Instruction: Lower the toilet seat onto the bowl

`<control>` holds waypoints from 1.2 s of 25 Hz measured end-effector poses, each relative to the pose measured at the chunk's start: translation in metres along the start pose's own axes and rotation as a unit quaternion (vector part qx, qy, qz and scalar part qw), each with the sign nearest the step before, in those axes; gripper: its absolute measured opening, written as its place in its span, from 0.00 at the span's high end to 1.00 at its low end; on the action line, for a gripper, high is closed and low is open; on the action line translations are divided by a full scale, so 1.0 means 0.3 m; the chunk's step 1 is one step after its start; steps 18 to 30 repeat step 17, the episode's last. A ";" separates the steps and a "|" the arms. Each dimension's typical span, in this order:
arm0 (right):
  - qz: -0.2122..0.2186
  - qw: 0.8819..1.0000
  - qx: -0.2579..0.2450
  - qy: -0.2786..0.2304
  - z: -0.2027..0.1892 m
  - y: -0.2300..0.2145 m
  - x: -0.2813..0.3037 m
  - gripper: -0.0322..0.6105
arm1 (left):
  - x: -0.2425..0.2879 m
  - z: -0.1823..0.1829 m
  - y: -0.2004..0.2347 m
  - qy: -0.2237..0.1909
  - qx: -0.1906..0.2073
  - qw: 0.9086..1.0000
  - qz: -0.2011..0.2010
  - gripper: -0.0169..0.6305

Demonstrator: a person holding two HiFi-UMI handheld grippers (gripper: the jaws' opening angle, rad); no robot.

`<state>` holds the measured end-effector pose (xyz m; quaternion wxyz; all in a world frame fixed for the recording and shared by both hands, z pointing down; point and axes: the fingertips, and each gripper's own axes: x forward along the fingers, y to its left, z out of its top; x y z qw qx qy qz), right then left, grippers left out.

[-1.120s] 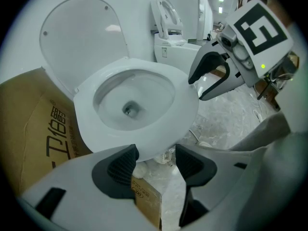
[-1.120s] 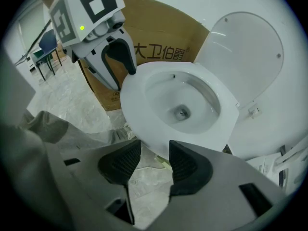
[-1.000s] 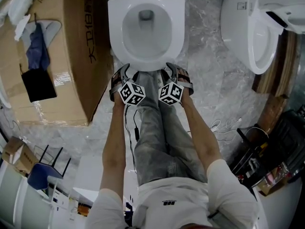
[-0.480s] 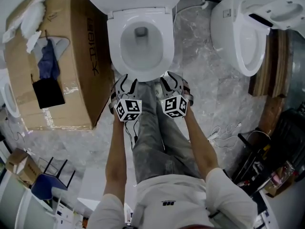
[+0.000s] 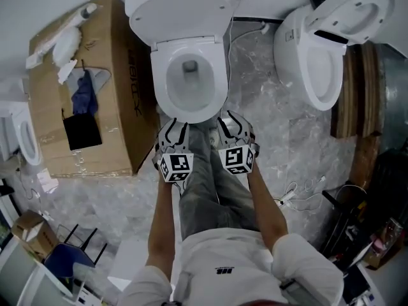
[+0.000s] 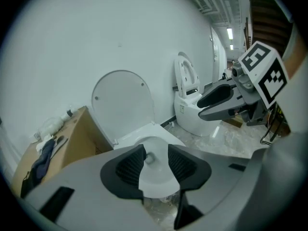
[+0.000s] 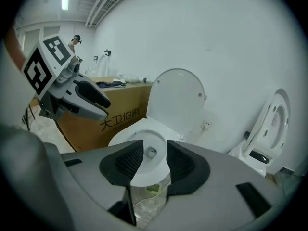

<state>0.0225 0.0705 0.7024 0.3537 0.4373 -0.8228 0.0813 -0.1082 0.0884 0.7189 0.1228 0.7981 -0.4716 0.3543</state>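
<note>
Item one, nearest me: the person's grey trousers [image 5: 213,193], standing on a marbled floor [image 5: 274,139]. Item two: left gripper [image 5: 173,127], held just short of the bowl's front edge; its jaws are closing, a narrow gap remains and there is nothing between the pads. Item three: right gripper [image 5: 234,123], beside the left one and level with it, jaws a little apart, also empty. Item four: white bowl [image 5: 189,115], directly ahead of both grippers, neither touching it. Item five: toilet seat [image 5: 182,8], a solid white oval, raised upright against the wall behind the bowl. Item six: cardboard box [image 5: 111,94], left of the bowl, a blue cloth [image 5: 83,97] on top. Item seven: second toilet [image 5: 296,53], to the right, its ring also raised.
</note>
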 end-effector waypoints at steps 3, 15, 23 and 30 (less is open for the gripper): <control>-0.003 1.000 0.007 -0.009 0.042 -0.018 -0.062 0.71 | -0.054 0.054 -0.010 -0.007 -0.005 1.000 0.004 0.72; -0.005 0.999 0.015 -0.030 0.135 -0.074 -0.096 0.71 | -0.091 0.178 0.026 -0.028 -0.011 0.999 0.017 0.73; -0.006 0.999 0.016 -0.032 0.146 -0.089 -0.083 0.71 | -0.078 0.196 0.039 -0.032 -0.015 0.999 0.020 0.73; -0.006 0.999 0.016 -0.032 0.146 -0.089 -0.083 0.71 | -0.078 0.196 0.039 -0.032 -0.015 0.999 0.020 0.73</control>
